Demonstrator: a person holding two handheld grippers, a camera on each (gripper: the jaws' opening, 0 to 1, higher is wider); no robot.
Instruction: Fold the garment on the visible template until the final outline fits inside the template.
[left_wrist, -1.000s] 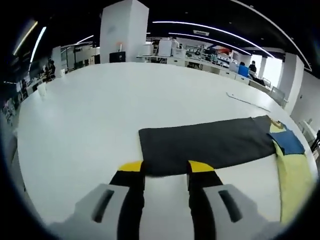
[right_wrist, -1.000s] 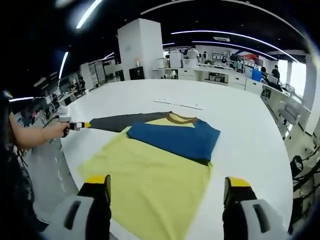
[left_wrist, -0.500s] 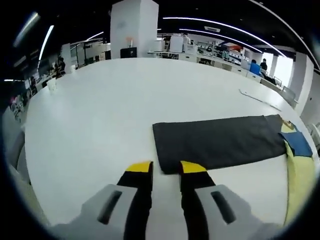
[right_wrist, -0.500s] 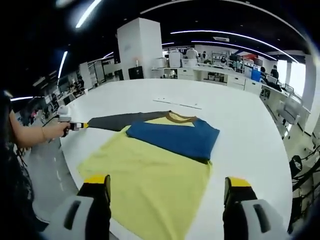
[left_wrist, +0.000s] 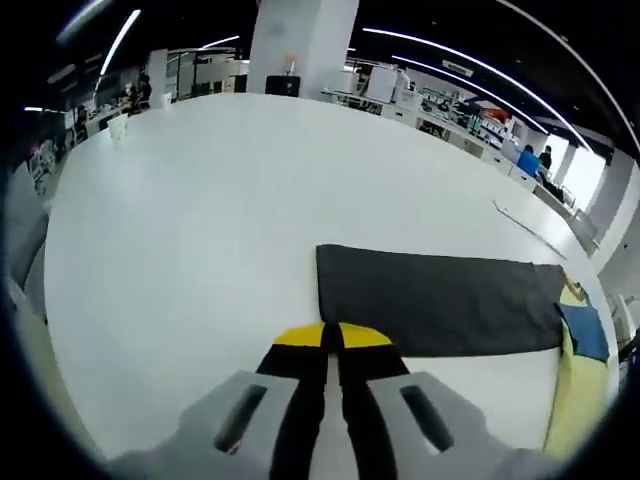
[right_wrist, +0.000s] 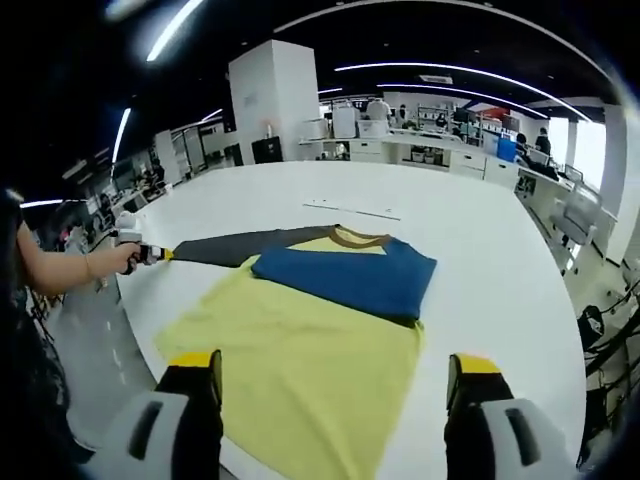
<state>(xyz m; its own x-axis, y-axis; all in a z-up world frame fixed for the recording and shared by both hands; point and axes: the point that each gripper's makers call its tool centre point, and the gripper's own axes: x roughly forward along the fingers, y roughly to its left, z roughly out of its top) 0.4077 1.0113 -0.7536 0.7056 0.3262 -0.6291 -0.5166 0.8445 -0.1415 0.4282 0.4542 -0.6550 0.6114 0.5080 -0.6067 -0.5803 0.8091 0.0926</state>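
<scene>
A long-sleeved shirt lies flat on the white table (right_wrist: 490, 270). Its yellow body (right_wrist: 300, 350) is nearest the right gripper, and its brown collar (right_wrist: 362, 237) is at the far end. A blue sleeve (right_wrist: 350, 280) is folded across the chest. The dark grey sleeve (left_wrist: 430, 300) stretches straight out to the side. My left gripper (left_wrist: 332, 335) is shut on the near corner of that sleeve's cuff end. In the right gripper view a hand holds the left gripper (right_wrist: 158, 253) at the grey sleeve's (right_wrist: 235, 245) tip. My right gripper (right_wrist: 332, 368) hangs open over the shirt's hem, jaws wide apart.
A thin pale strip (right_wrist: 352, 209) lies on the table beyond the collar. The table edge (right_wrist: 135, 320) runs close by the person's arm (right_wrist: 60, 272). A white pillar (right_wrist: 270, 100), desks and a chair (right_wrist: 577, 225) stand beyond the table.
The left gripper's jaws have come together from open to shut at the grey sleeve's end. The right gripper and the shirt have stayed put.
</scene>
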